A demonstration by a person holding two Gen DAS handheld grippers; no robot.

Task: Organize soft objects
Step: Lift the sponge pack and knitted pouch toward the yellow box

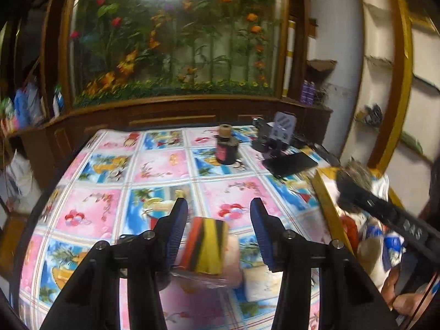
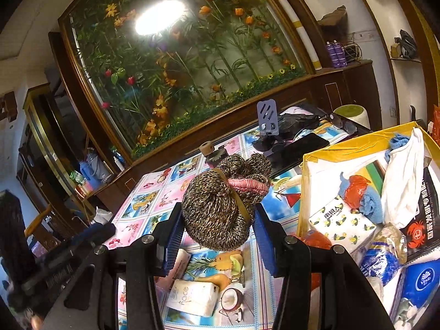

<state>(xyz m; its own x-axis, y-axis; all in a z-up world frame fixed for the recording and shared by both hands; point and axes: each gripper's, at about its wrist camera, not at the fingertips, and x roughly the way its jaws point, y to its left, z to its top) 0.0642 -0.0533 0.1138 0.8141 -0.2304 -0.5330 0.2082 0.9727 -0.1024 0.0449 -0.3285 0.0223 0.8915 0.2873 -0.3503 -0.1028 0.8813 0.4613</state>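
Observation:
My right gripper [image 2: 218,214] is shut on a brown knitted hat [image 2: 222,200] with a pink band, bundled by a rubber band and held above the table. In the left wrist view the same hat [image 1: 357,173] hangs over the edge of a yellow-rimmed box [image 1: 327,203]. My left gripper [image 1: 218,211] stands open low over the table. Below it, a striped red, black and yellow soft piece [image 1: 207,244] lies on a pink pack [image 1: 232,258] beside a white tissue pack [image 1: 261,283]; the pads do not press it.
The box [image 2: 357,143] holds several soft things: tissue packs, a blue towel, a white cloth. Farther back on the patterned tablecloth [image 1: 154,165] stand a dark jar with a cork lid [image 1: 226,148], a phone stand [image 1: 284,129] and a black phone [image 1: 288,163]. A wooden cabinet lies behind.

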